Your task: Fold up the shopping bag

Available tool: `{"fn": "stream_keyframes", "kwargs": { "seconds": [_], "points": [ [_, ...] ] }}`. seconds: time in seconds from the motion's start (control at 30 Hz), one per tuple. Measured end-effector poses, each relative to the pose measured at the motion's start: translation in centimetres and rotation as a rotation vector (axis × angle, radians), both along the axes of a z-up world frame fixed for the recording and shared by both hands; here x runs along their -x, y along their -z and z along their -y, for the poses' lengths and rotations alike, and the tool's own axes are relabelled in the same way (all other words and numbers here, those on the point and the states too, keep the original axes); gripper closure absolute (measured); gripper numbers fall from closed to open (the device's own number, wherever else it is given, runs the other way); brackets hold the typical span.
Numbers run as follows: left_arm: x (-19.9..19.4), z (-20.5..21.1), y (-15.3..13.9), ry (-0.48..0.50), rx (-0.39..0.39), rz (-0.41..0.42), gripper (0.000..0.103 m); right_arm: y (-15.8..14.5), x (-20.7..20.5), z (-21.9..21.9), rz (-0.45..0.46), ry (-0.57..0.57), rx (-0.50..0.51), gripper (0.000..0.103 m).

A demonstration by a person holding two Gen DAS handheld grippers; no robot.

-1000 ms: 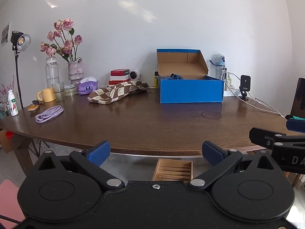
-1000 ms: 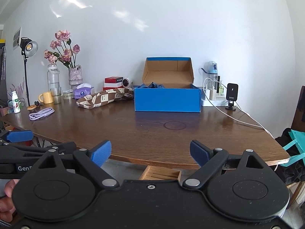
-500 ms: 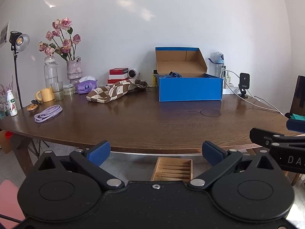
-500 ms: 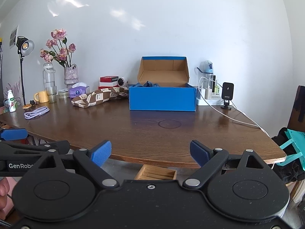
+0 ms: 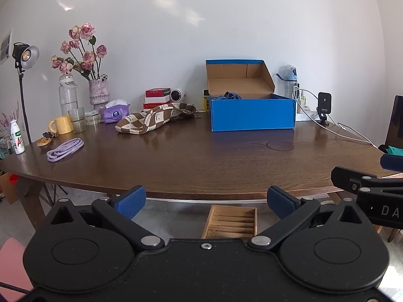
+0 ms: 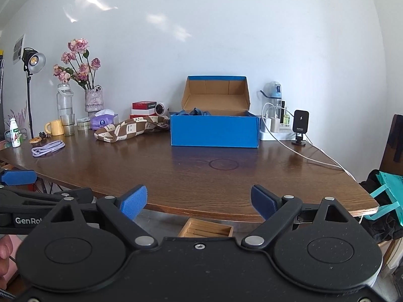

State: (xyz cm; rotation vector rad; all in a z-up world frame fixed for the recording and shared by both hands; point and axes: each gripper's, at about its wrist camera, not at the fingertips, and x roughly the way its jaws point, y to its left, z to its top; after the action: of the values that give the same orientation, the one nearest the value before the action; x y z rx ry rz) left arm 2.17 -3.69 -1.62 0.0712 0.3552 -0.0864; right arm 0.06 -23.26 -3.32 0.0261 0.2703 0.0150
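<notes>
Since nothing is grasped yet, the left gripper (image 5: 205,200) and right gripper (image 6: 199,200) hover spread wide before the table (image 6: 226,183), facing the checkered shopping bag (image 5: 155,120).

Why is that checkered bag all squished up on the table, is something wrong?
Nothing is broken or spilled. The checkered bag just lies crumpled on the table, left of the open blue box, not yet folded. Both grippers, left and right, are open and empty.

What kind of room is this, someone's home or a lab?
Probably a lived-in room at home, used for recording: a wooden table holds a vase of roses, a yellow mug and an open blue box, beside a studio lamp.
</notes>
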Motion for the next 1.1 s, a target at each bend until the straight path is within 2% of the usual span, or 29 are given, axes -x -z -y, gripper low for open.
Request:
{"fn": "stream_keyframes", "kwargs": {
  "seconds": [1.1],
  "points": [
    [0.08, 0.32, 0.06, -0.002, -0.006, -0.007, 0.0, 0.07, 0.11, -0.15, -0.001, 0.004, 0.023, 0.011]
  ]
}}
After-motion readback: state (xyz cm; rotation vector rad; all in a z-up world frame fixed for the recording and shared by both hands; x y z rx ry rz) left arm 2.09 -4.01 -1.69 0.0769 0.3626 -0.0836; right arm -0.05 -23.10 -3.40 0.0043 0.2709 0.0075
